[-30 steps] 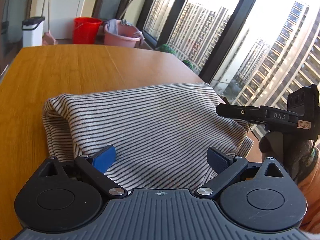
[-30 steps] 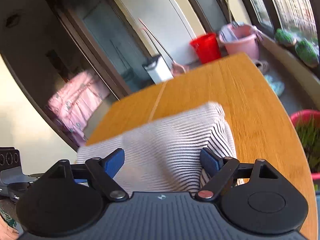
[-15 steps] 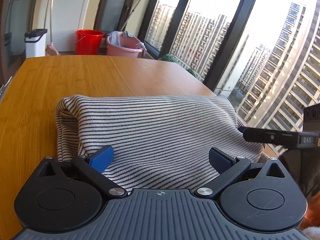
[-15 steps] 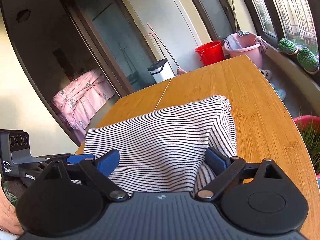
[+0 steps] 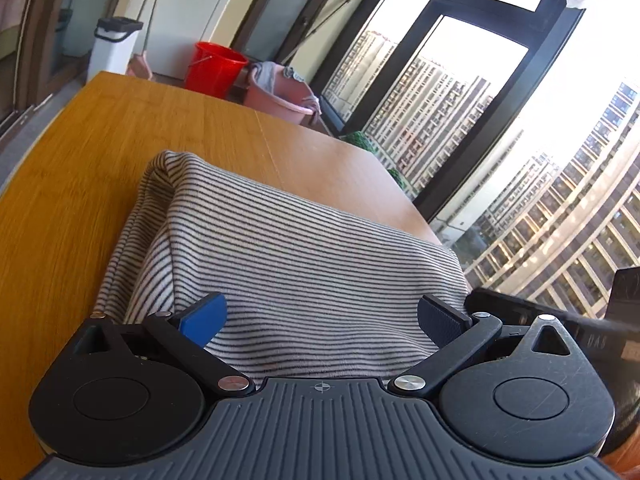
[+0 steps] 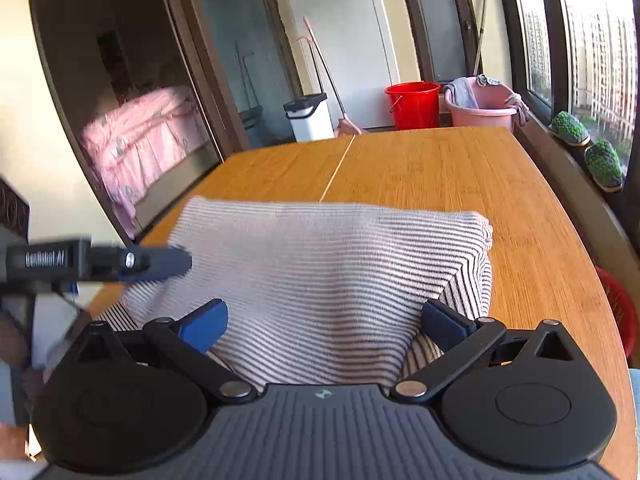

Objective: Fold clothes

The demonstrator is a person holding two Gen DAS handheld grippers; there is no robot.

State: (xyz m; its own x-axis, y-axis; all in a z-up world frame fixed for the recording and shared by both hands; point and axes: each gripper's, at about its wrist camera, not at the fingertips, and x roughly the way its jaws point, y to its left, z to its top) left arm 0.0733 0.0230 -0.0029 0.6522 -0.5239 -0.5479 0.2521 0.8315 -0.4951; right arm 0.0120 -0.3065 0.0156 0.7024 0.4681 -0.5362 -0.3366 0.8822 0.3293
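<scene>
A folded white garment with thin dark stripes lies on the wooden table, near its front edge. My left gripper hovers over the garment's near side, open, its blue pads wide apart and pressing on nothing. My right gripper stands over the same garment from the other side; its jaws are opening, with the cloth lying under the gap and not pinched. One of the left gripper's black fingers reaches in at the garment's left corner in the right wrist view.
Beyond the table's far end stand a red bucket, a pink basin and a white bin. Tall windows run along the right side, with green plants on the sill. A red basket sits by the table's right edge.
The right gripper's jaws have spread wider and it has swung round to face the garment squarely. The left gripper has rolled and shifted a little. The garment lies still.
</scene>
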